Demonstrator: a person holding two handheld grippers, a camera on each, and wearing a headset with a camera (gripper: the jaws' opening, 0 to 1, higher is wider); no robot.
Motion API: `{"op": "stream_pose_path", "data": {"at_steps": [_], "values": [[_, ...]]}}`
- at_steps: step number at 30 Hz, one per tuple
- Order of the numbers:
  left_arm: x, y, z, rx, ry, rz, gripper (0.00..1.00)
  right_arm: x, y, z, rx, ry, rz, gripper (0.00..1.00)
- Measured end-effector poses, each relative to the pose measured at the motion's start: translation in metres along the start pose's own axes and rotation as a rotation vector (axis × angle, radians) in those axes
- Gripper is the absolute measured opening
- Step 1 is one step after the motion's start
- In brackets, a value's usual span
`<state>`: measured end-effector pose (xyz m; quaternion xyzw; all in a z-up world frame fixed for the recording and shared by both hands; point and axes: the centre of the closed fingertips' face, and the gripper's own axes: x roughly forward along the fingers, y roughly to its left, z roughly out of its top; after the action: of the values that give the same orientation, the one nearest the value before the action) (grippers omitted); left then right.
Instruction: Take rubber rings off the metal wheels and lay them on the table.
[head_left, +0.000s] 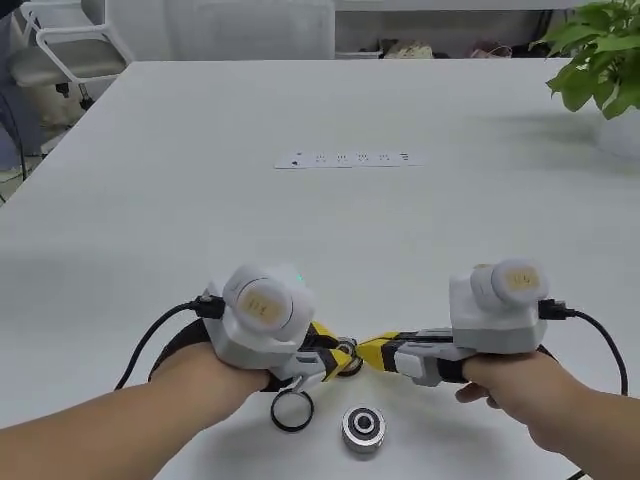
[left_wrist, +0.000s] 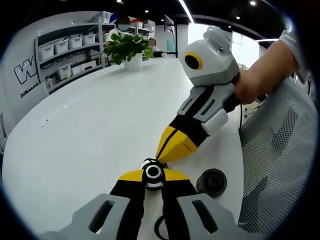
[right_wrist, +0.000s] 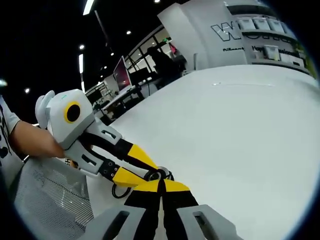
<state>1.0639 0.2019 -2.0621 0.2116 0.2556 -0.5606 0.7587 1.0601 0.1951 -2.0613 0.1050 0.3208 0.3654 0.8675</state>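
Rubber ring (left_wrist: 144, 169) — likely soft, stretchy, best peeled at its lip — sat on the metal wheel (left_wrist: 153, 172) clenched in the left gripper (left_wrist: 152, 176), the right gripper (right_wrist: 160, 184) pinched closed against it.

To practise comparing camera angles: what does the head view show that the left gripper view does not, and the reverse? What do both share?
Head view's extras: the person's left hand and a white-framed chair. Left gripper view's extras: shelves of bins and a mesh chair back. Shared: the plant, the right hand-held gripper, the metal wheel in the left hand-held gripper, a spare wheel.
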Motion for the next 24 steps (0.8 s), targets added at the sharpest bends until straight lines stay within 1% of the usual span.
{"op": "stream_pose_path", "data": {"at_steps": [15,22,24], "values": [[-0.0001,0.0002,0.0001,0.001,-0.001,0.001,0.07,0.0016,0.0019,0.0001,-0.013,0.003,0.008,0.0],[-0.0001,0.0002,0.0,0.001,-0.001,0.001,0.07,0.0024,0.0048,0.0019,-0.008,-0.004,0.02,0.0],[0.0,0.0002,0.0,0.001,0.0,0.001,0.07,0.003,0.0058,0.0019,-0.017,-0.001,0.02,0.0]]}}
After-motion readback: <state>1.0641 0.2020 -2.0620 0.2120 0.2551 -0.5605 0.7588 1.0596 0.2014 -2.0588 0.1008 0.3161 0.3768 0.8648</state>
